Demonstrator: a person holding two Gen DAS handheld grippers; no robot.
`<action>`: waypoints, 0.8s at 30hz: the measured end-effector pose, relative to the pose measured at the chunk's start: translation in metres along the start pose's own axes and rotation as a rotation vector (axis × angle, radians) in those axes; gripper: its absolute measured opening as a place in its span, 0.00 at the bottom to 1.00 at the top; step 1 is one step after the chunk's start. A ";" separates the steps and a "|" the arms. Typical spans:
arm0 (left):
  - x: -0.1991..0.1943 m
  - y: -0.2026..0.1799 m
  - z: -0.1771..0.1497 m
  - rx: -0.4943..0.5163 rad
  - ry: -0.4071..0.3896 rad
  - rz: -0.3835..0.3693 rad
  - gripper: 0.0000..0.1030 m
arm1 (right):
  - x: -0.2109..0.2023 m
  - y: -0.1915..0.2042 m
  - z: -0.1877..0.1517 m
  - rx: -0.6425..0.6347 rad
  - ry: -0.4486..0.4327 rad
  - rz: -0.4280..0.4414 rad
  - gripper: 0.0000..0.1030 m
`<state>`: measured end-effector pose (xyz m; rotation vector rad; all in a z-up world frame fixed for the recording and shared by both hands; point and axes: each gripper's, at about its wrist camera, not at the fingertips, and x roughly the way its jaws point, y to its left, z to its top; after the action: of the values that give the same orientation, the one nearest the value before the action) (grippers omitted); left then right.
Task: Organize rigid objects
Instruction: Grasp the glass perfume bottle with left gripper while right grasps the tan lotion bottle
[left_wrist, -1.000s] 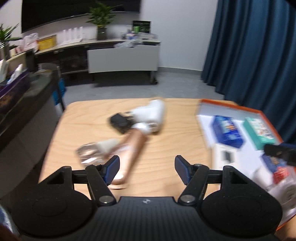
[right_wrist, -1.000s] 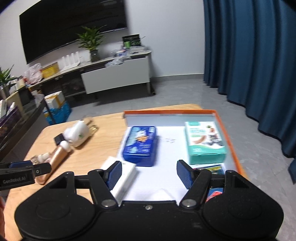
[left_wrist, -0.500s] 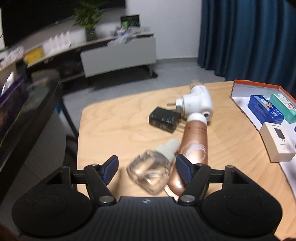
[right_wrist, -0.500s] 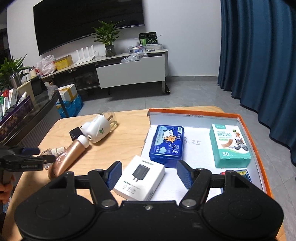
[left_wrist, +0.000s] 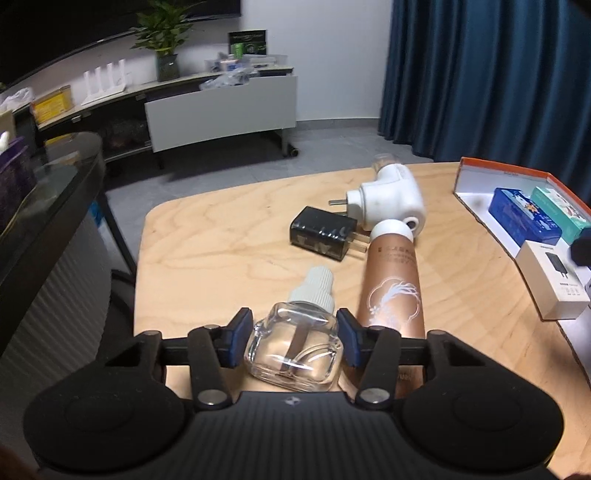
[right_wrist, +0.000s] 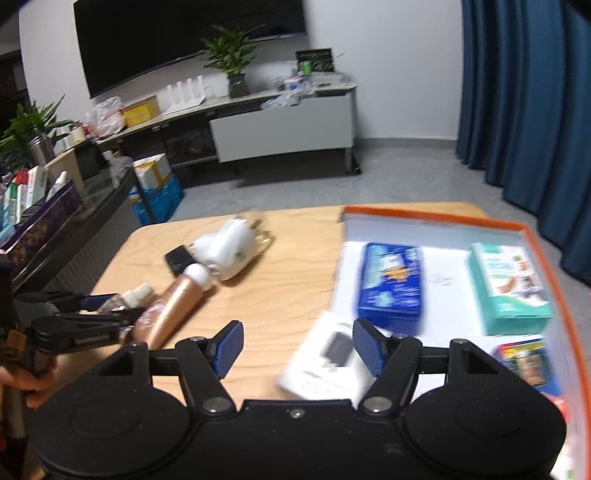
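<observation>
My left gripper (left_wrist: 294, 338) has closed in around a clear glass bottle (left_wrist: 293, 349) with a white ribbed cap, lying on the wooden table (left_wrist: 229, 254); its blue pads touch or nearly touch the bottle's sides. A rose-gold tube (left_wrist: 392, 288) lies just right of it. Beyond are a black charger (left_wrist: 323, 232) and a white plug-in unit (left_wrist: 389, 201). My right gripper (right_wrist: 297, 345) is open and empty above the table edge of the orange-rimmed tray (right_wrist: 436, 216), near a white charger box (right_wrist: 327, 363).
The tray holds a blue box (right_wrist: 391, 282), a teal box (right_wrist: 511, 282) and a colourful pack (right_wrist: 528, 363). A dark glass side table (left_wrist: 48, 184) stands left. The left gripper shows in the right wrist view (right_wrist: 88, 317).
My left gripper moved forward and down onto the clear bottle and narrowed around it. The right gripper swung left, its view now blurred.
</observation>
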<state>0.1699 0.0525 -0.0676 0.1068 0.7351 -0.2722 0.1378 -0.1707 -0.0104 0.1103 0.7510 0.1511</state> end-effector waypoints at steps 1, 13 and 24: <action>-0.004 0.001 -0.001 -0.021 0.000 0.006 0.49 | 0.006 0.005 0.001 0.007 0.017 0.020 0.77; -0.033 0.024 -0.004 -0.194 -0.035 0.107 0.25 | 0.098 0.102 0.012 0.030 0.156 0.083 0.82; -0.029 0.015 -0.025 -0.167 -0.047 0.068 0.46 | 0.114 0.119 0.009 -0.115 0.065 -0.054 0.51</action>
<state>0.1374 0.0776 -0.0660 -0.0334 0.7029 -0.1476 0.2149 -0.0339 -0.0616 -0.0247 0.8077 0.1468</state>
